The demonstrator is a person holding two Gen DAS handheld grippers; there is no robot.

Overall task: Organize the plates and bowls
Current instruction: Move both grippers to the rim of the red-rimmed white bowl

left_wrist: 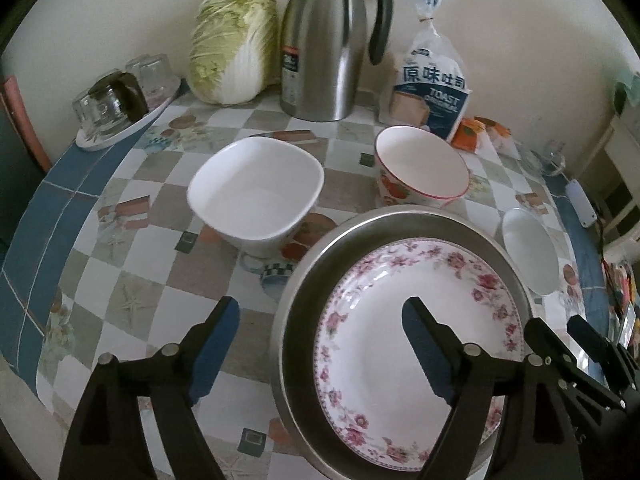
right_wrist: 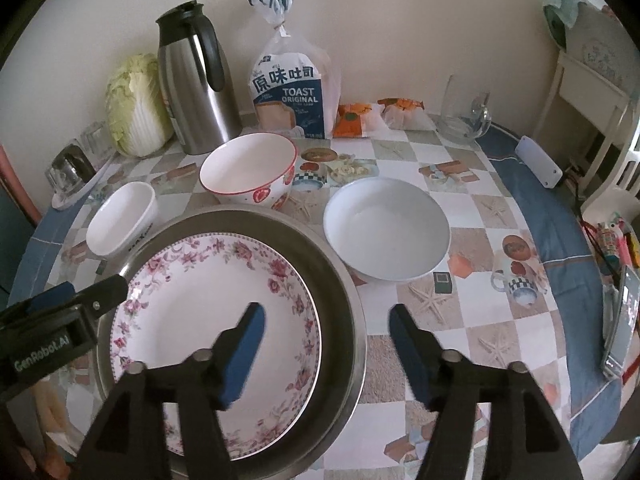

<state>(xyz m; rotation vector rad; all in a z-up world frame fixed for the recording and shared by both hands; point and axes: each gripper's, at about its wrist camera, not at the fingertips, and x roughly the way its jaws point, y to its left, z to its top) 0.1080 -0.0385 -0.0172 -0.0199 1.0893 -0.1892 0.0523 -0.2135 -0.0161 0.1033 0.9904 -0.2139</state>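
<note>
Your left gripper stands wide open, nothing between the pads; its jaws straddle the left rim of the steel pan without touching it, one finger over the tablecloth, the other over the floral plate; your right gripper is also wide open and empty, straddling the pan's right rim, left finger over the plate, right finger over the cloth.

Floral plate lies flat inside the steel pan, face up, round, so no long axis to note; it sits off-centre, toward the pan's near side; pan rests flat on the table, directly under both sets of jaws.

Beyond the left jaws, ahead and slightly left: square white bowl, upright, mouth up, corners rounded, one corner pointing toward the jaws; ahead and right of them: red-rimmed bowl, upright, fruit pattern on its side, just beyond the pan's far rim; round white bowl ahead of the right jaws, upright, just beside the pan's right edge; whether it touches you cannot tell.

Farther out, along the wall: napa cabbage, standing on end; steel carafe; toast bag; upturned glasses on a small tray, far left.
</note>
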